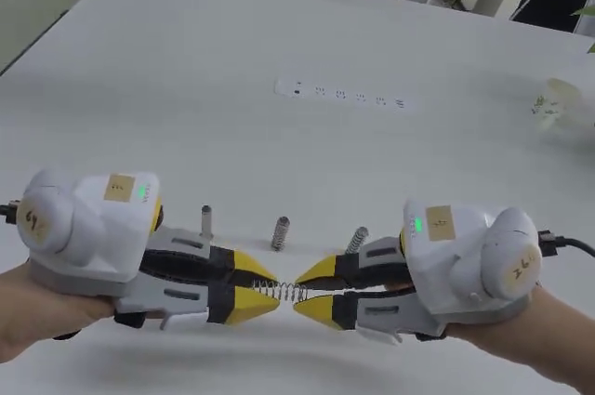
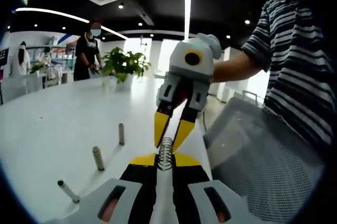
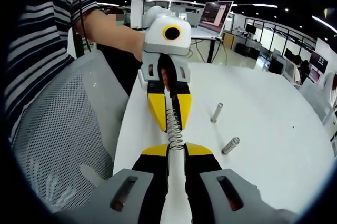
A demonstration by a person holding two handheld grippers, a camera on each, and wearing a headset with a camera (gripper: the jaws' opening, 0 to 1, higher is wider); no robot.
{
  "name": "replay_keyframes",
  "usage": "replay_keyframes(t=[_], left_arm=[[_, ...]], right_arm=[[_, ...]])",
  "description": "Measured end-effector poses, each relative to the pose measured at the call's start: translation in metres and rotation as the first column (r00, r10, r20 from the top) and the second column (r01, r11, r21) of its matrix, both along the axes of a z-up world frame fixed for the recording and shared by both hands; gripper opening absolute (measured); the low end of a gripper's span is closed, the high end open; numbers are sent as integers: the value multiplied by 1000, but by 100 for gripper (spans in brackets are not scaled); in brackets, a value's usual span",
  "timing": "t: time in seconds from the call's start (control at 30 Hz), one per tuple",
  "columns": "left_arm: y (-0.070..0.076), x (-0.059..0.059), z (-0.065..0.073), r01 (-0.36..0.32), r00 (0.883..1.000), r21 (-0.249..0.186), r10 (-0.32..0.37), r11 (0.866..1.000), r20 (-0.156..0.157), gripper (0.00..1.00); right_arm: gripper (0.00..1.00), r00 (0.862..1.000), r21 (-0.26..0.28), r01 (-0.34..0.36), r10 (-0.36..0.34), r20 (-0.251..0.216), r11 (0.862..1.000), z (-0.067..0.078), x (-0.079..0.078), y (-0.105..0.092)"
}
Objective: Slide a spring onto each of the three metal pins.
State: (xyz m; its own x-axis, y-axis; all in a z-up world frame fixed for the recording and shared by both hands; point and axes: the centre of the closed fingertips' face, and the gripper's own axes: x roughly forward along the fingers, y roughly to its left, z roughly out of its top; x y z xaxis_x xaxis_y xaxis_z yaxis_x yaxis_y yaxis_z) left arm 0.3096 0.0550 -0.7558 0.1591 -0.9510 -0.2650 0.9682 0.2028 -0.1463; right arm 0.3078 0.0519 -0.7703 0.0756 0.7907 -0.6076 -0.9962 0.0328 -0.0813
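Near edge of the table [image 1: 186, 60], left side: left gripper [image 1: 271, 289] lies level and points right, its yellow-tipped jaws brought together on the left end of the held spring [image 1: 286, 291]. Just beyond it, a bit farther from the near edge, the bare pin [image 1: 206, 221] stands upright on the tabletop with nothing on it. Held spring is horizontal, lifted off the table, spanning the short gap between the two sets of tips. In both gripper views it runs straight from one tool's jaws into the other's. Middle pin [image 1: 280, 233] stands past that gap, roughly upright, sleeved in a coil, well apart from the held spring. Farther back, about mid-table, a white power strip [image 1: 341, 94] lies flat. Right pin [image 1: 357, 240] also carries a coil and is tilted, top leaning right, sitting just behind the right tool's jaws. Right gripper [image 1: 299, 293] mirrors the left: level, pointing left, jaws pinched together on the right end of the held spring. Tips of the two tools are near each other but not touching.
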Motion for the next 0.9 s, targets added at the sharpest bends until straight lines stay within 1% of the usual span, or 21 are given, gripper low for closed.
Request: replay_keyframes(t=[0.1,0.2,0.5,0.63,0.73,0.9], left_arm=[[1,-1,0,-2,1000,2,2,1000,-3,2],[3,-1,-2,-8,1000,14,8,1000,-6,2],[5,0,-5,-14,1000,32,15,999,-5,2],[6,0,-7,-15,1000,42,15,999,-4,2],[6,0,-8,-15,1000,50,15,999,3,2],[5,-1,-10,-9,1000,58,9,998,7,2]], right_arm=[[8,1000,4,-3,3,1,1000,2,-1,1],[8,1000,10,-3,3,6,1000,7,0,3],[8,999,17,-25,25,21,1000,20,0,9],[8,999,40,-41,40,20,998,28,-2,15],[8,999,77,-39,39,4,996,35,-3,23],[8,999,113,-41,42,-9,993,41,-5,35]])
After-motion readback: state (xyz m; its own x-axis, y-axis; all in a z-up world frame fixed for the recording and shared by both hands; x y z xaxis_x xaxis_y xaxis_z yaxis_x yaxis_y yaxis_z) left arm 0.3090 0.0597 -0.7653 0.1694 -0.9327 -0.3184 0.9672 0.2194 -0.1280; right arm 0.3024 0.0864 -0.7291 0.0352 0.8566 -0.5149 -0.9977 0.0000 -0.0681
